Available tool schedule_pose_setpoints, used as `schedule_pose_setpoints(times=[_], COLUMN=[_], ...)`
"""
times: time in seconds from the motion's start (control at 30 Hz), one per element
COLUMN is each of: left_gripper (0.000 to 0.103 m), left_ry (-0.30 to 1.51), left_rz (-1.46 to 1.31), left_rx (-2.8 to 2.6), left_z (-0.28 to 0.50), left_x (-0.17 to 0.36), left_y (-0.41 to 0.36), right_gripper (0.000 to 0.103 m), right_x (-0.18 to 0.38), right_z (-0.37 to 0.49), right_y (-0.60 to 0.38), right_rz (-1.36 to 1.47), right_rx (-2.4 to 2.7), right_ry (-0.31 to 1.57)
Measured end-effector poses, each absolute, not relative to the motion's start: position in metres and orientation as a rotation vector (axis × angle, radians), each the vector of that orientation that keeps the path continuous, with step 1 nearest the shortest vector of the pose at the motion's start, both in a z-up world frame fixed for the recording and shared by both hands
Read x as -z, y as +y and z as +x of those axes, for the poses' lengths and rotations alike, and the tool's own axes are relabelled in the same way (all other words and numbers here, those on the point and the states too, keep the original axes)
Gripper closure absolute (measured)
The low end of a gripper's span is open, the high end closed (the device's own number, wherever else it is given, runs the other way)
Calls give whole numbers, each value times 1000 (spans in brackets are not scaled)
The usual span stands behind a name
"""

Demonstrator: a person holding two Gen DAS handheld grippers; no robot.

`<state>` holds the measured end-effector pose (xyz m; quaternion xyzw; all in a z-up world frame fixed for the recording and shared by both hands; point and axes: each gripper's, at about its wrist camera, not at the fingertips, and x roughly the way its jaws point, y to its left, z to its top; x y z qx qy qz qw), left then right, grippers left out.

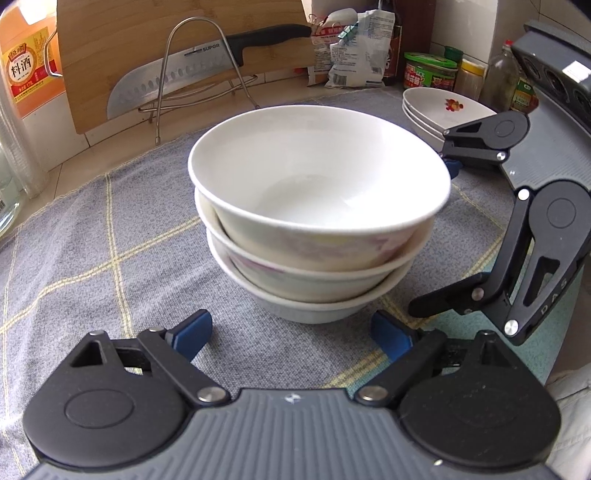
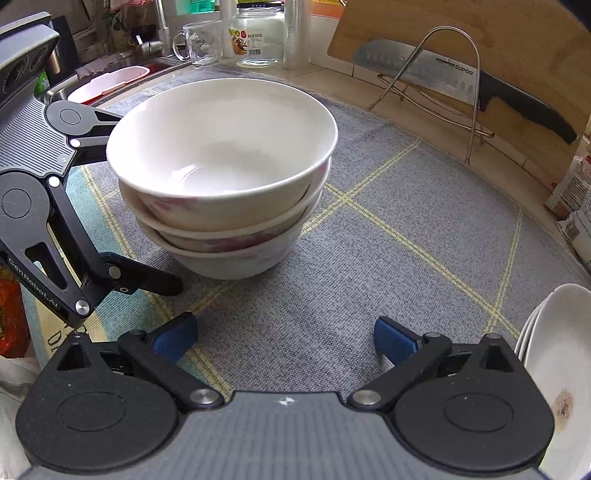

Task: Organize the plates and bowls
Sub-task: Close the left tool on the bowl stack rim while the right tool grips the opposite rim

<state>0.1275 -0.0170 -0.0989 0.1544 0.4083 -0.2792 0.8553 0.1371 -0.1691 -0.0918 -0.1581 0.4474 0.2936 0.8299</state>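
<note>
Left wrist view: my left gripper [image 1: 291,334] has its jaws wide apart with nothing between them, just in front of the stack of bowls [image 1: 317,206] on the grey checked cloth [image 1: 110,236] covering the worktop. The stack of plates [image 1: 439,110] sits behind it.

Right wrist view: my right gripper [image 2: 286,338] has its jaws apart and empty, the bowls ahead to the left.

i count three bowls [image 1: 317,206] nested in one stack, three plates [image 1: 439,110] piled in another, one knife [image 1: 207,70], one cutting board [image 1: 177,40], one glass mug [image 2: 197,42] and one glass jar [image 2: 258,35].
</note>
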Motion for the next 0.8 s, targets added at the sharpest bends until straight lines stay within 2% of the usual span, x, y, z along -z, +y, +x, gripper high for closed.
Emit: schedule_pose_setpoints(times=[0.07, 0.27, 0.3, 0.37, 0.47, 0.63, 0.8], left_gripper=[0, 1, 2, 12, 17, 20, 23], left_ry=[859, 838, 837, 827, 791, 735, 722], left_rz=[317, 363, 371, 393, 447, 531, 531], left_rx=[598, 690, 713, 760, 825, 946, 1065], left_z=[131, 138, 139, 141, 143, 145, 153], left_x=[101, 103, 102, 99, 94, 86, 82], left_y=[-15, -12, -11, -10, -8, -1, 7], right_gripper=[0, 0, 0, 0, 0, 0, 5], right_x=[92, 94, 93, 92, 89, 78, 70], right_z=[137, 134, 134, 137, 139, 141, 142], right_y=[-169, -176, -176, -173, -165, -157, -144], right_rz=[-340, -338, -339, -344, -374, -392, -430], right_rx=[-637, -666, -663, -658, -671, -728, -770], right_ry=[935, 888, 895, 909, 886, 862, 857])
